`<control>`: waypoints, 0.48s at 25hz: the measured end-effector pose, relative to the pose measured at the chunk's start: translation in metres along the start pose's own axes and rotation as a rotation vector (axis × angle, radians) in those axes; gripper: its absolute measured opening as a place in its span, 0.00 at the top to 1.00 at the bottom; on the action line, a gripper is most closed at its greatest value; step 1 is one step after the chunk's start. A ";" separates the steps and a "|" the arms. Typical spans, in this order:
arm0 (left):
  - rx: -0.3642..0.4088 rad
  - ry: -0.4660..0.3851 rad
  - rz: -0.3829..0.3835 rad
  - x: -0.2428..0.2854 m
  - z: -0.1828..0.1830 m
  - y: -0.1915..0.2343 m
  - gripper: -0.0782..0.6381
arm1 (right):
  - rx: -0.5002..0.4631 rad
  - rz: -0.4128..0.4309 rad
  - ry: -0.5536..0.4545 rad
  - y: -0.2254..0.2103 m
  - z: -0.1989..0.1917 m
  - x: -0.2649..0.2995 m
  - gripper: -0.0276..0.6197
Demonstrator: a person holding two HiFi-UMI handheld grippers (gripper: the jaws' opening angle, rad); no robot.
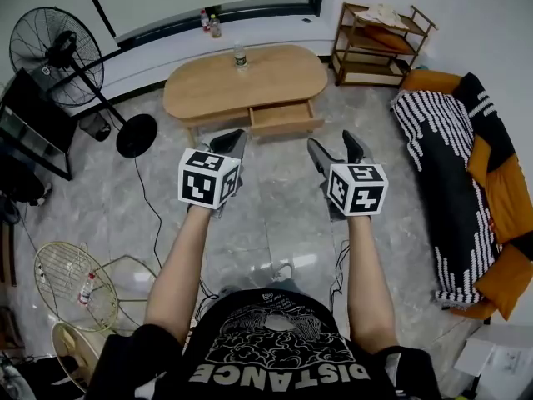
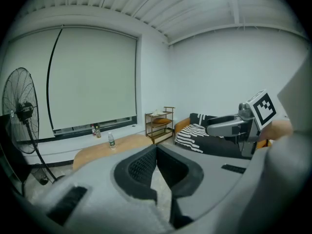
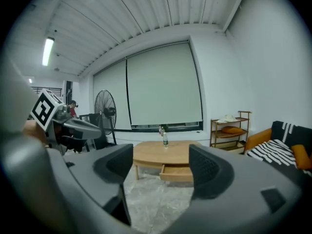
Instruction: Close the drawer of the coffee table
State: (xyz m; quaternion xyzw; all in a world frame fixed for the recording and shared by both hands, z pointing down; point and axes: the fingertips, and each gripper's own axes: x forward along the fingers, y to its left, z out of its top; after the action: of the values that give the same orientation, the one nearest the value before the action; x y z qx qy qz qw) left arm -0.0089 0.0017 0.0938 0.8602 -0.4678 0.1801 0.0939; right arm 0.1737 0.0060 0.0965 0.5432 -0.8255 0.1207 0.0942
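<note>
Though it stands pulled well out from the front of the coffee table, the drawer reads in the head view as a light, stiff wooden box on runners, best handled by a flat push on the middle of its front panel rather than a pinch. It sits under the table's right half, well ahead of both tools across bare floor. The fan on the left and the sofa on the right stand clear of that path. In the left gripper view, the left gripper has its pads meeting at the tips with nothing between them; a bottle stands on the tabletop beyond, and the drawer is hidden. In the right gripper view, the right gripper has its jaws spread wide and empty, framing the drawer. An off-centre shove could probably skew the drawer on its runners.
</note>
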 end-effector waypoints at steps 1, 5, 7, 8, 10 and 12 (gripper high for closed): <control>-0.001 0.001 0.006 0.004 0.002 0.000 0.89 | 0.000 0.005 0.003 -0.004 0.000 0.003 0.43; -0.007 0.007 0.025 0.014 0.006 0.009 0.89 | 0.006 0.027 0.010 -0.011 0.002 0.019 0.42; -0.012 0.010 0.031 0.020 0.008 0.013 0.89 | 0.007 0.033 0.012 -0.014 0.002 0.027 0.42; -0.011 0.011 0.032 0.023 0.009 0.014 0.89 | 0.008 0.034 0.013 -0.016 0.003 0.030 0.42; -0.009 0.011 0.034 0.030 0.011 0.019 0.89 | 0.007 0.034 0.013 -0.020 0.004 0.038 0.42; -0.009 0.012 0.034 0.036 0.011 0.024 0.89 | 0.009 0.033 0.015 -0.022 0.004 0.046 0.42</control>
State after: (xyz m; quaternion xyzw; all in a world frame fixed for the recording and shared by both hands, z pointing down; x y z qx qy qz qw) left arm -0.0084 -0.0428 0.0982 0.8507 -0.4824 0.1847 0.0977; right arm 0.1760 -0.0440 0.1084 0.5290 -0.8331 0.1299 0.0961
